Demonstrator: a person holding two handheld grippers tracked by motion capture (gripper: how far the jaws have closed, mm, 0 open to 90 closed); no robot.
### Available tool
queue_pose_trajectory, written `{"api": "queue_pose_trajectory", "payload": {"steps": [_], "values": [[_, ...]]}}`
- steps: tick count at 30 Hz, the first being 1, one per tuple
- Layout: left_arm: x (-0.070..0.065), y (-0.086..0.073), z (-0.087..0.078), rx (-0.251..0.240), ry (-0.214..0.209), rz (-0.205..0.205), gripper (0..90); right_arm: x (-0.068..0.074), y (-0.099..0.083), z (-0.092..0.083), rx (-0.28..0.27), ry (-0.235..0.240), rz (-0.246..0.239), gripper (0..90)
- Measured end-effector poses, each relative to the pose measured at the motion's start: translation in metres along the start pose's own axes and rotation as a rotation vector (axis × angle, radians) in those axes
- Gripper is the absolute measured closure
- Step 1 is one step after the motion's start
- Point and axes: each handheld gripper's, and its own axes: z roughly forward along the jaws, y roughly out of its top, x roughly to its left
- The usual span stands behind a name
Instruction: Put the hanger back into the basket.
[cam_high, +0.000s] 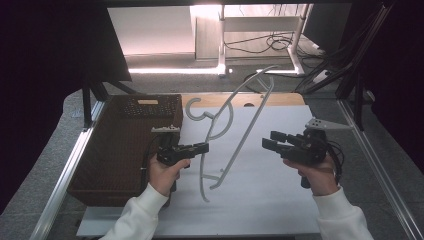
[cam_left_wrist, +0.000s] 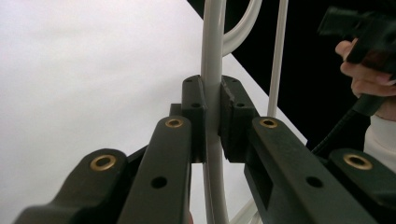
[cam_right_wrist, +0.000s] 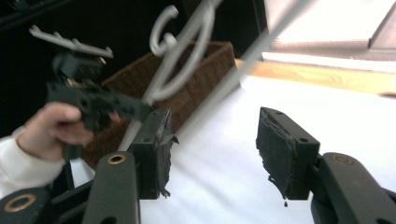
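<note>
A pale grey plastic clothes hanger (cam_high: 243, 135) hangs tilted above the white tabletop (cam_high: 280, 200), its hook (cam_high: 192, 111) towards the far left. My left gripper (cam_high: 206, 146) is shut on one of its thin rods near the lower end. In the left gripper view the pads pinch the rod (cam_left_wrist: 213, 46) from both sides, with my left gripper (cam_left_wrist: 213, 116) centred on it. My right gripper (cam_high: 270, 139) is held to the right of the hanger, apart from it. Its jaws stand open in the right gripper view (cam_right_wrist: 212, 154), nothing between them; the hanger (cam_right_wrist: 187, 60) is blurred beyond.
A brown wicker basket (cam_high: 125, 107) stands on the left of the table, right beside my left hand. A wooden strip (cam_high: 285, 99) runs along the table's far edge. Metal rails (cam_high: 65, 175) border both sides. Cables lie on the floor behind.
</note>
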Motion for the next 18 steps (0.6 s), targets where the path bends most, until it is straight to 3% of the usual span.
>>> {"api": "queue_pose_trajectory", "payload": {"steps": [8, 18], "values": [[0.003, 0.008, -0.018, -0.008, -0.001, -0.006, 82.1, -0.021, -0.02, -0.008, 0.04, -0.058, 0.042, 45.3], [0.009, 0.015, -0.044, 0.019, 0.009, 0.004, 82.1, -0.034, -0.035, -0.005, 0.088, -0.09, 0.061, 44.2]]}}
